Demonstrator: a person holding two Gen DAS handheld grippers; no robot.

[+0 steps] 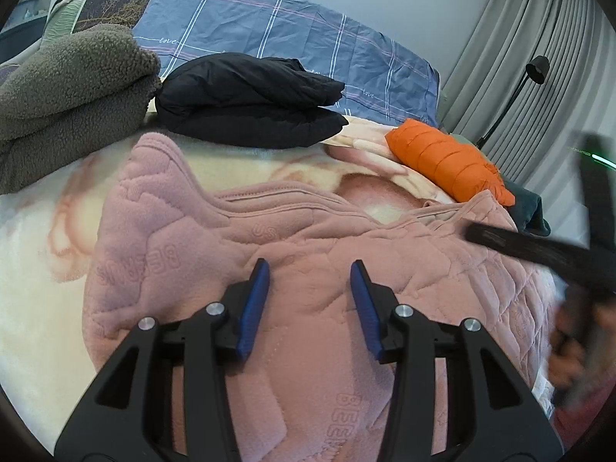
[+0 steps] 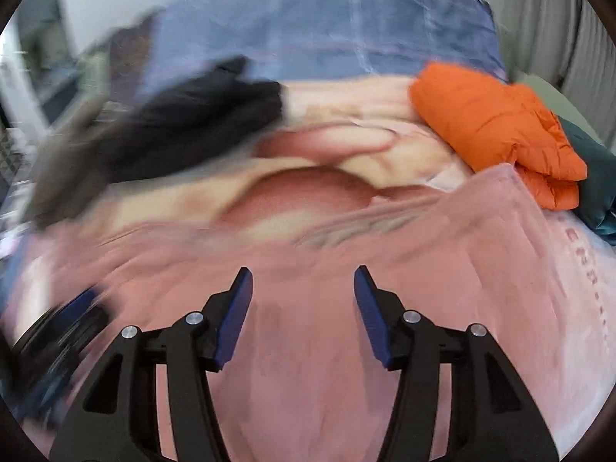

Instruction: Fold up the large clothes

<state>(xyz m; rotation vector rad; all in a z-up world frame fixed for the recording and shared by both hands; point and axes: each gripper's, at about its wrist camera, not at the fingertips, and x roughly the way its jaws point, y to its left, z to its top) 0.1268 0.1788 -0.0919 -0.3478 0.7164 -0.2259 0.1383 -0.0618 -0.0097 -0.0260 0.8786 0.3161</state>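
A pink quilted fleece garment (image 1: 308, 269) lies spread across the centre and bottom of the left wrist view, on a cream blanket with a pink floral print (image 1: 46, 308). The left gripper (image 1: 310, 273) hovers over it at bottom centre, blue pads apart, nothing between them. In the blurred right wrist view the right gripper (image 2: 304, 279) sits at bottom centre above the same pink fabric, jaws parted and empty. Above the garment, a folded black padded jacket (image 1: 250, 104) sits at upper centre, a folded grey-brown fleece (image 1: 69, 92) at upper left, and a folded orange puffer jacket (image 1: 446, 158) at right. A blue checked duvet (image 1: 269, 27) fills the top. Grey curtains (image 1: 539, 38) hang at upper right.
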